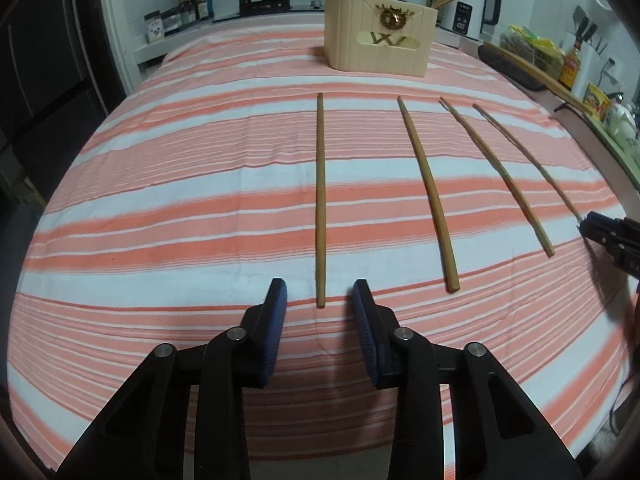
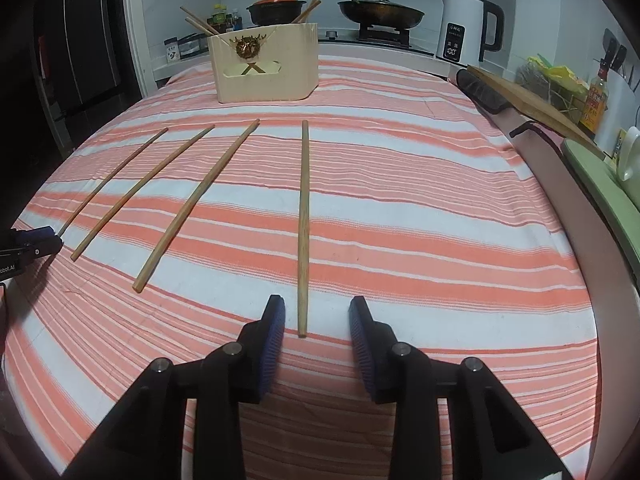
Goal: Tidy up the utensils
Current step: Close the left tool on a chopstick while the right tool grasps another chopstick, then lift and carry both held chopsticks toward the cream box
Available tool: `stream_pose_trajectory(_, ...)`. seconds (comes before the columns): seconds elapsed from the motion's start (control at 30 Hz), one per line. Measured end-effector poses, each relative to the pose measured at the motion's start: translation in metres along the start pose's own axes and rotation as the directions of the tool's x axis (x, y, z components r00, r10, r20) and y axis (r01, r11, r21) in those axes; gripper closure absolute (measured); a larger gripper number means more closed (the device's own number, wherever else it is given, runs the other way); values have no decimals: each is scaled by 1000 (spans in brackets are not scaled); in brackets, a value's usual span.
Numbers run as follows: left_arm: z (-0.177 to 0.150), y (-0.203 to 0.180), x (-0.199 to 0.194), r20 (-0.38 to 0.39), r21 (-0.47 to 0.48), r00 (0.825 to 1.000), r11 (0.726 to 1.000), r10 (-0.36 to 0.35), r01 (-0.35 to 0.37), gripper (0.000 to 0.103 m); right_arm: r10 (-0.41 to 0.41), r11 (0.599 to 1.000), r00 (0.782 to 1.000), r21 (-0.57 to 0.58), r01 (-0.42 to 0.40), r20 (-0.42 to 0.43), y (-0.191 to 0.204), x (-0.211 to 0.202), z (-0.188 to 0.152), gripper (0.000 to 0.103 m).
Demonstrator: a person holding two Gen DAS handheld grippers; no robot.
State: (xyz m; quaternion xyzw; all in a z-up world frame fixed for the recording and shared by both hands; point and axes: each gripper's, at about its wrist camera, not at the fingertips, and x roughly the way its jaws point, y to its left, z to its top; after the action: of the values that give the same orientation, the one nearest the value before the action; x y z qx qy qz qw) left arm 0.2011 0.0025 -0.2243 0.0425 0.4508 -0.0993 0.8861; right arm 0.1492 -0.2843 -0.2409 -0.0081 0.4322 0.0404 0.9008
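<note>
Blue-padded jaws of your left gripper stand partly open with nothing between the pads, the near tip of the first chopstick lying on the cloth just ahead of the gap. Your right gripper is likewise partly open and empty, its jaws flanking the near end of the last chopstick without pressing on it. Measured from the cream holder box at the far end of the striped cloth, four chopsticks lie loose on the near side of it in a row, all well apart from it: the two named, plus a second and a third between them. Inside the box, several chopsticks already stand; I count about four in the right wrist view, though they overlap. You look to be at the pick-up step, one stick per hand. Next you need each gripper lowered so its pads straddle the stick's near end, then closed firmly; the sticks are thin and could roll or slip sideways.
</note>
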Motion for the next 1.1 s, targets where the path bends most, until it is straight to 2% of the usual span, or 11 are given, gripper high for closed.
stream_pose_trajectory(0.03,1,-1,0,1,-1,1000,1000,-4,4,83,0,1000,1000,-4,0,-2,1,1,0,68)
stream_pose_trajectory(0.1,2,-1,2,4,-5,1000,1000,-15,15,98,-4,1000,1000,-18,4,-5,3,2,1,69)
stream_pose_trajectory(0.13,3,-1,2,8,-6,1000,1000,-18,18,100,-6,1000,1000,-22,6,-5,4,3,2,71)
stream_pose_trajectory(0.17,3,-1,3,13,-8,1000,1000,-18,18,101,-9,1000,1000,-24,9,-5,4,3,2,81)
stream_pose_trajectory(0.2,4,-1,3,16,-9,1000,1000,-19,19,101,-10,1000,1000,-25,10,-7,4,4,3,95)
stream_pose_trajectory(0.23,6,-1,3,15,-10,1000,1000,-23,23,101,-9,1000,1000,-27,9,-11,4,4,5,97)
stream_pose_trajectory(0.37,19,7,-12,55,-11,998,1000,-22,22,101,-6,1000,1000,-27,6,10,3,-6,16,97)
stream_pose_trajectory(0.57,43,16,-55,153,-5,988,1000,-22,23,101,-11,999,993,-39,16,121,2,-51,48,97)
stream_pose_trajectory(0.83,78,22,-118,298,14,954,999,-39,37,101,3,996,960,-87,22,280,11,-113,92,97)
stream_pose_trajectory(1.1,97,14,-155,366,38,927,996,-87,79,101,65,996,940,-75,-43,335,16,-144,115,97)
